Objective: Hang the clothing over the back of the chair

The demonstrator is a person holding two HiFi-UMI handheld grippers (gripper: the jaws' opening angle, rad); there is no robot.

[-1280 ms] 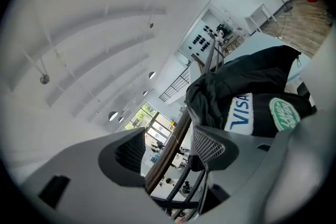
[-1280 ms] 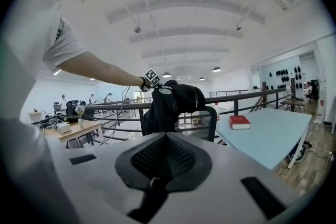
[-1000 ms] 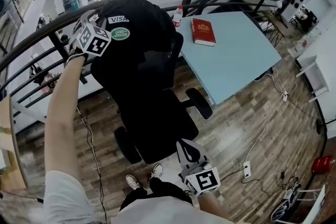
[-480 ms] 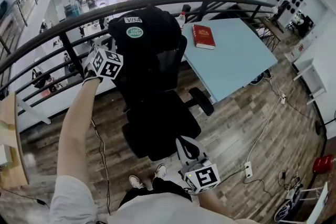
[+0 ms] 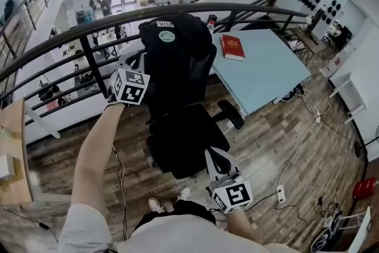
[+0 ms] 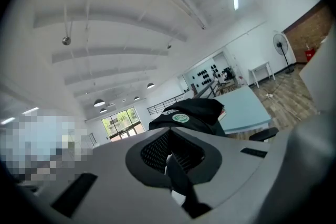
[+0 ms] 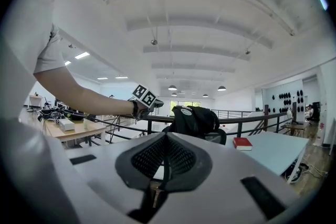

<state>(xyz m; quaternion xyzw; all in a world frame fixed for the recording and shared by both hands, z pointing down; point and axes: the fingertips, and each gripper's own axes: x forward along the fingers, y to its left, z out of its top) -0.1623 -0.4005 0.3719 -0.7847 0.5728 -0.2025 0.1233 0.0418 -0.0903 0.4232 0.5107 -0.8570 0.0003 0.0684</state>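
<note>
Left gripper (image 5: 129, 68) hangs with its jaws pressed together on nothing. It is just beside the black jacket (image 5: 177, 38) and apart from it. Right gripper (image 5: 214, 162) looks closed and empty too, low by the near edge of the seat.

The jacket lies draped over the back of the black office chair (image 5: 186, 139), bunched high on the top with its patches showing. Heaped like that, it could slide off. A knock from either gripper could swivel the chair and make that likelier.

Just beyond the left gripper runs the dark railing (image 5: 89, 32), with a lower floor past it. A jacket pushed too far might go over.

Beyond the right gripper and to its right stands the light blue table (image 5: 260, 74), bearing a red book (image 5: 232, 47). The chair's armrest (image 5: 231, 114) lies between them. Nothing blocks the left gripper's way to the jacket.
</note>
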